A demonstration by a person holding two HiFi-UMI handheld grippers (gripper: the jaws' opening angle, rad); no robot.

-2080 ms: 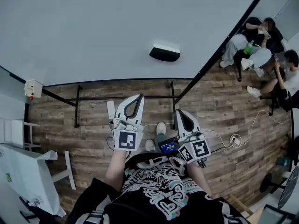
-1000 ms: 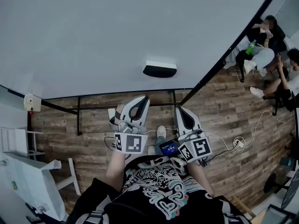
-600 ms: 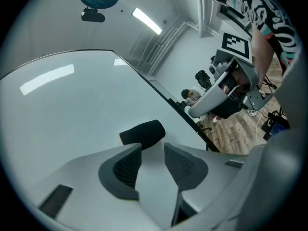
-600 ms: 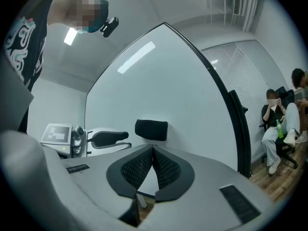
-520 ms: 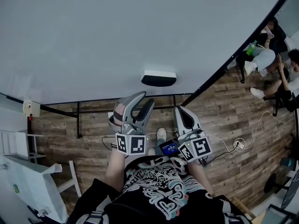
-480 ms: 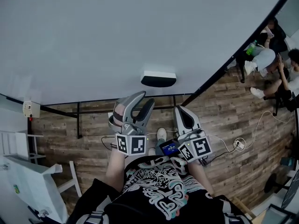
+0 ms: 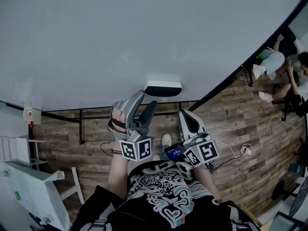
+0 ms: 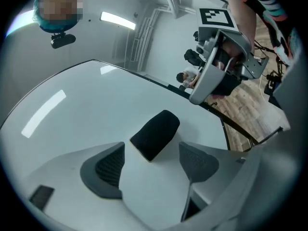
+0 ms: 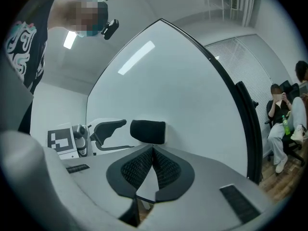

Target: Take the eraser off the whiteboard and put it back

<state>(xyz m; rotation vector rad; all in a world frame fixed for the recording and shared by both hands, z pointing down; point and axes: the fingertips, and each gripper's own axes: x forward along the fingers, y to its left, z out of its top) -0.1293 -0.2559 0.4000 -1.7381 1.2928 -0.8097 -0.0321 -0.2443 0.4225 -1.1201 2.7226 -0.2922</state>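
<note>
**Head view.** The whiteboard (image 7: 144, 32) fills the upper frame. The eraser (image 7: 163, 88) sits on it at lower centre, just above the board's bottom edge. The left gripper (image 7: 147, 97) points at the board just below and left of the eraser. The right gripper (image 7: 184, 114) is lower, to the right.

**Left gripper view.** The jaws are wide apart and opening. Nothing is between the pads (image 8: 108, 170). The eraser lies ahead of them at frame centre, untouched, with its long axis slanted across the gap.

**Right gripper view.** The jaws are together and hold nothing. The eraser shows beyond their tips on the board, apart from them.

**Step in hand.** This appears to be the approach for removal. The next move probably calls for advancing the left gripper until its pads straddle the eraser, squaring them to its sides, closing, then pulling it off the board.
</note>
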